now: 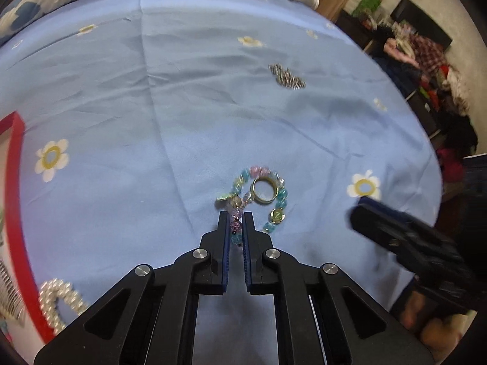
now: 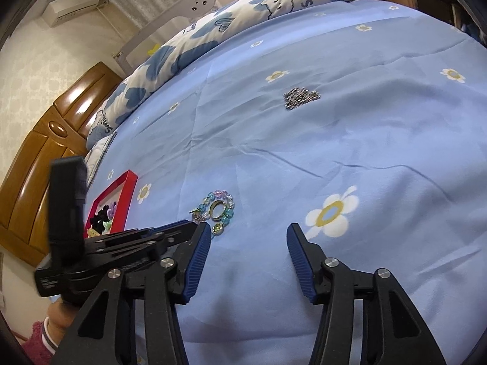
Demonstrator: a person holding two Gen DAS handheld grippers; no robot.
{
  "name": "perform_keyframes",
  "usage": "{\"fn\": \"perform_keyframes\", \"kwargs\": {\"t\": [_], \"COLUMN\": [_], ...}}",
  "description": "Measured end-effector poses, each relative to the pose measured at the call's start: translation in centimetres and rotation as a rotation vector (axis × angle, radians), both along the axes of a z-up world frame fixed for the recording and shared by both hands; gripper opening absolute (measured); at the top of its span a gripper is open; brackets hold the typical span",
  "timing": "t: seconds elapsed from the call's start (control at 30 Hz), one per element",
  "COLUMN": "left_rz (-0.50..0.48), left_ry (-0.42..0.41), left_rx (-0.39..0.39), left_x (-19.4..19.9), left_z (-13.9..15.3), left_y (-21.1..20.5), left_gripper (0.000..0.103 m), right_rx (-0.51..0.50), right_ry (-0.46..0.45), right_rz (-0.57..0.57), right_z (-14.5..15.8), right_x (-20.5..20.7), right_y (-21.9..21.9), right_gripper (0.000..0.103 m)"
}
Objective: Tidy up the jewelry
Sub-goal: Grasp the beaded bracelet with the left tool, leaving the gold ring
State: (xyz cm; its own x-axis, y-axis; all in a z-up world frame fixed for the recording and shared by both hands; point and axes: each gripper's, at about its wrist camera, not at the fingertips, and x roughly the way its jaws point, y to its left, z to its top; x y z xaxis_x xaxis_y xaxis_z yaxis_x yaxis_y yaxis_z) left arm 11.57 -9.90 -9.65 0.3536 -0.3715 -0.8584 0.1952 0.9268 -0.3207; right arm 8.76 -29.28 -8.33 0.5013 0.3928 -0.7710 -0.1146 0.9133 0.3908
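Observation:
A beaded bracelet (image 1: 275, 193) of pastel blue, pink and purple beads lies on the blue bedsheet, with a gold ring (image 1: 264, 190) inside its loop. My left gripper (image 1: 236, 217) is shut on the bracelet's near end, beads showing between its pads. The bracelet (image 2: 226, 210) and ring (image 2: 217, 210) also show in the right wrist view, just past the left gripper. My right gripper (image 2: 248, 238) is open and empty, hovering above the sheet to the right of the bracelet. A silver chain pile (image 1: 287, 76) lies farther away, also seen in the right wrist view (image 2: 301, 97).
A red-rimmed jewelry box (image 1: 16, 182) sits at the left, holding items (image 2: 103, 213). A pearl bracelet (image 1: 57, 301) lies by its near corner. A folded quilt (image 2: 213, 30) lies at the bed's far side. The bed's right edge (image 1: 426, 140) borders a cluttered room.

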Motion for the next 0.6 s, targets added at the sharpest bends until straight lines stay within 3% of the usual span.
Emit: {"fn": "perform_keyframes", "kwargs": {"t": [0.33,0.6], "left_rz": [0.098,0.154], "left_ry": [-0.083,-0.120], "left_rx": [-0.123,-0.160], "left_x": [-1.6,-2.3], "left_z": [5.2,7.3], "left_y": [5.2,8.3], "left_gripper": [0.006,0.006], "right_rx": [-0.052,-0.050], "right_ry": [0.022,0.024], "right_rz": [0.119,0.244], "right_z": [-1.5,-1.9], "right_x": [1.6,1.2], "right_y": [4.5,8.0], "right_gripper": [0.047,0.047]}}
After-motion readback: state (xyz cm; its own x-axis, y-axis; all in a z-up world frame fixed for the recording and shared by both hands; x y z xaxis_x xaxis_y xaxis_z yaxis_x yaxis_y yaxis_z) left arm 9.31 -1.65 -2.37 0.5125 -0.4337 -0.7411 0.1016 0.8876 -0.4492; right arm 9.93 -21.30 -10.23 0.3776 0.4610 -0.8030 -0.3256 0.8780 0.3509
